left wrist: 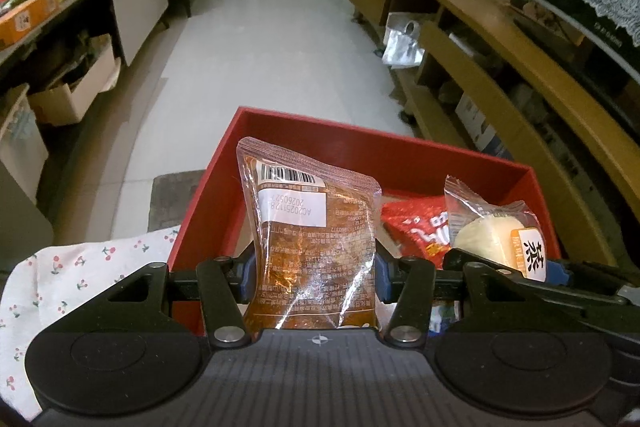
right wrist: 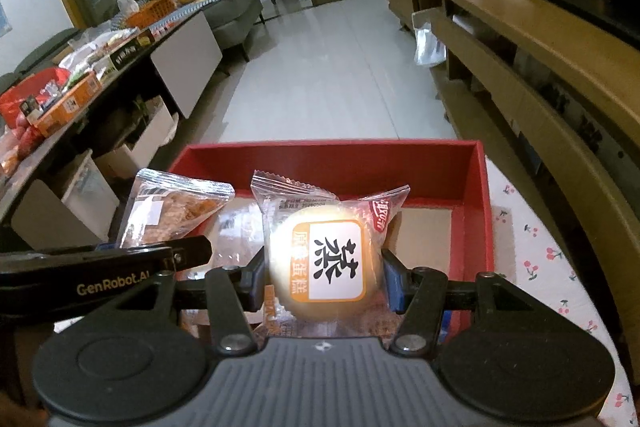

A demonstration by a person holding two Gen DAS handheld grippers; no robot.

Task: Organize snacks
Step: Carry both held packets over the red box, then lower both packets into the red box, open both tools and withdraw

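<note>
An open red box (left wrist: pixel 280 131) (right wrist: pixel 476 187) stands on a cherry-print cloth. My left gripper (left wrist: pixel 310 277) is shut on a clear packet of brown snack (left wrist: pixel 312 227), held upright above the box's left half. My right gripper (right wrist: pixel 324 281) is shut on a wrapped round steamed cake (right wrist: pixel 320 259) with an orange and white label, above the box's middle. Each held item shows in the other view: the cake (left wrist: pixel 492 235) at the right, the brown packet (right wrist: pixel 172 211) at the left. A red snack bag (left wrist: pixel 416 227) lies inside the box.
The cherry-print cloth (left wrist: pixel 80 267) (right wrist: pixel 544 267) covers the surface under the box. A dark table (right wrist: pixel 80 99) crowded with snack boxes runs along the left. A wooden shelf unit (left wrist: pixel 520 67) lines the right. Pale tiled floor (left wrist: pixel 260 47) stretches ahead.
</note>
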